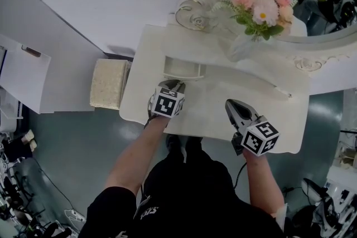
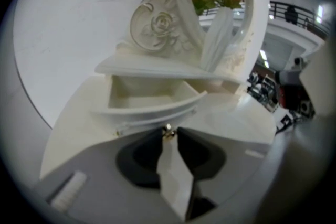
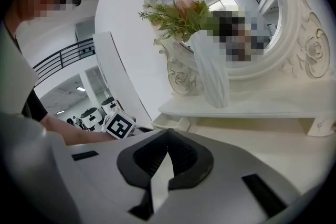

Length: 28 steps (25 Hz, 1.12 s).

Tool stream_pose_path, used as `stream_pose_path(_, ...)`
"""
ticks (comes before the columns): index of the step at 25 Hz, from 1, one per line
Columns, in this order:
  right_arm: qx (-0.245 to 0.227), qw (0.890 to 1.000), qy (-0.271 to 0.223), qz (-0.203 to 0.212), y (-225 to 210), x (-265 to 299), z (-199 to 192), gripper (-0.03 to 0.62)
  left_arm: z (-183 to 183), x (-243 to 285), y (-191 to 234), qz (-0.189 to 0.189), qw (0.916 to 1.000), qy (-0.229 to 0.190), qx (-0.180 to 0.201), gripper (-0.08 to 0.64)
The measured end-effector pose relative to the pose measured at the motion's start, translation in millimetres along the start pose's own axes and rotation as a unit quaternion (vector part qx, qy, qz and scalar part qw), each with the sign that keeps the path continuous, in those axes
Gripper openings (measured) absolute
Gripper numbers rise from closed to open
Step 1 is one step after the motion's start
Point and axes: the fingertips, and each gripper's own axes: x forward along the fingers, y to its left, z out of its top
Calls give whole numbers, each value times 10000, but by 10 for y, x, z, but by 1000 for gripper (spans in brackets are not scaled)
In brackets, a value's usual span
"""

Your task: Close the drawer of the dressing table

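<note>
Inspection found the drawer (image 2: pixel 151 108) pulled well out from under the raised shelf (image 2: pixel 157 67) at the back left of the desk (image 1: pixel 217 120), with its interior empty. The left tool (image 1: pixel 175 85) had its jaws partly closed on the small gold knob (image 2: pixel 168 132) at the centre of the drawer front, and the tips appeared to bear on the knob from both sides. The right tool (image 3: pixel 168 136) was closed on nothing and hovered over the bare desk top, well clear of the drawer.

Recommendation: push straight along the drawer's line of travel and keep the tool level with the knob, so that the curved front does not skew and bind. Ease off near the shelf, because the vase (image 3: pixel 212 71) stands on it and could be jolted. The right tool was judged not to be needed.
</note>
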Motion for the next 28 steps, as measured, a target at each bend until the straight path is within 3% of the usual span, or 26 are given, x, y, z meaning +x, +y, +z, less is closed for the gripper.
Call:
stream_pose_path(3,-3,10000,17,40,20,33,-8,-6,-1,-3,-29,-29,9987,120,491,97)
stream_pose_path(6,5,10000,54,61,40,58,-31,-6,1,-10,-33,-126,9978,132,637,95)
stream_pose_path(13,-142,9995,253,118,63,192,-71,-5,-39,-33,23,-108,9996,-4,276,104)
stream_pose_path(20,-481,9975,457,252,129,464,-17,-3,-36,-183,121,-95,9999,-54,99,169)
stream_pose_path(28,-918,9917,819,364,91,958,-49,43,-12,-408,459,230,9996,-153,-42,178)
